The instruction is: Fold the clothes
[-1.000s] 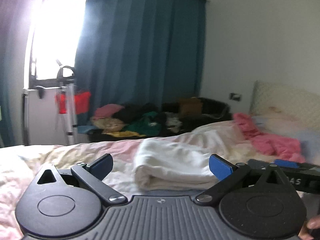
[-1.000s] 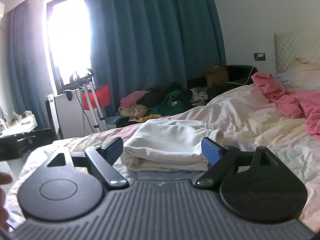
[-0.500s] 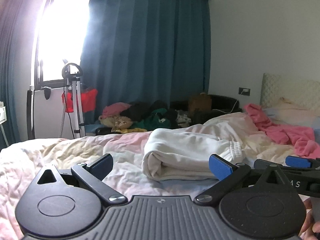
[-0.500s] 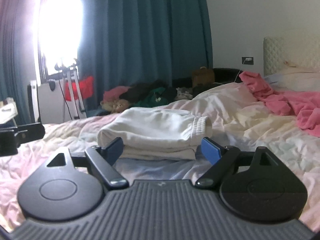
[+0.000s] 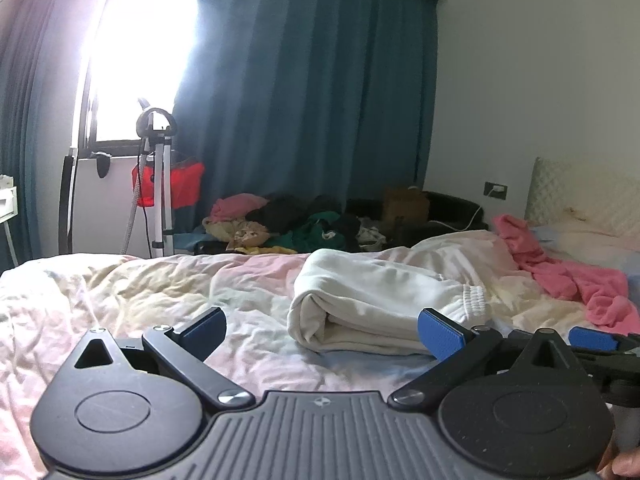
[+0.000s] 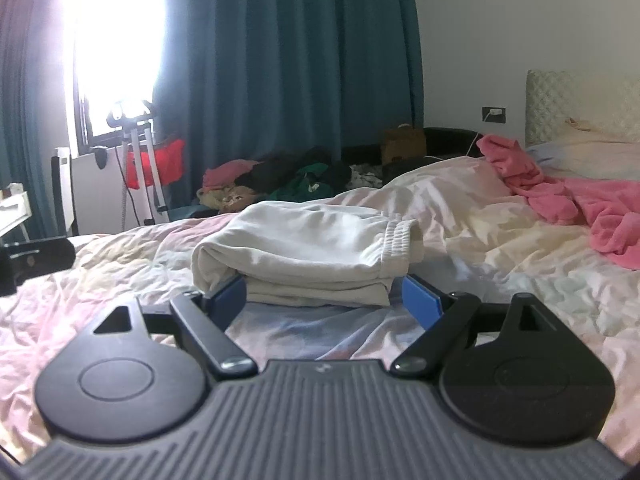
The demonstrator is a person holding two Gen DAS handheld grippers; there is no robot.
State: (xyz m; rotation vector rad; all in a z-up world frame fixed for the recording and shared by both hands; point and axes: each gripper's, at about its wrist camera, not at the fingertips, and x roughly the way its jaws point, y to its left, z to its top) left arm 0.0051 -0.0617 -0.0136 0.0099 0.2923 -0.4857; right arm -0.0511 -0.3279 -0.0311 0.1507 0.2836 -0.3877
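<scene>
One garment: white folded trousers (image 6: 308,256), lying on the bed (image 6: 500,256).
Right gripper (image 6: 324,300): fingers spread, either side of the bundle's near edge, holding nothing.
Left gripper (image 5: 322,330): fingers spread, empty, near the bundle.
Beyond: pink blanket (image 6: 592,208); clothes pile (image 5: 288,224); blue curtain (image 5: 312,100).

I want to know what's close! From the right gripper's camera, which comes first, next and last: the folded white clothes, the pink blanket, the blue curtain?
1. Folded white clothes: straight ahead on the bed, just past the open right gripper.
2. Pink blanket: farther back, on the right side of the bed.
3. Blue curtain: farthest, hanging beyond the bed.
</scene>
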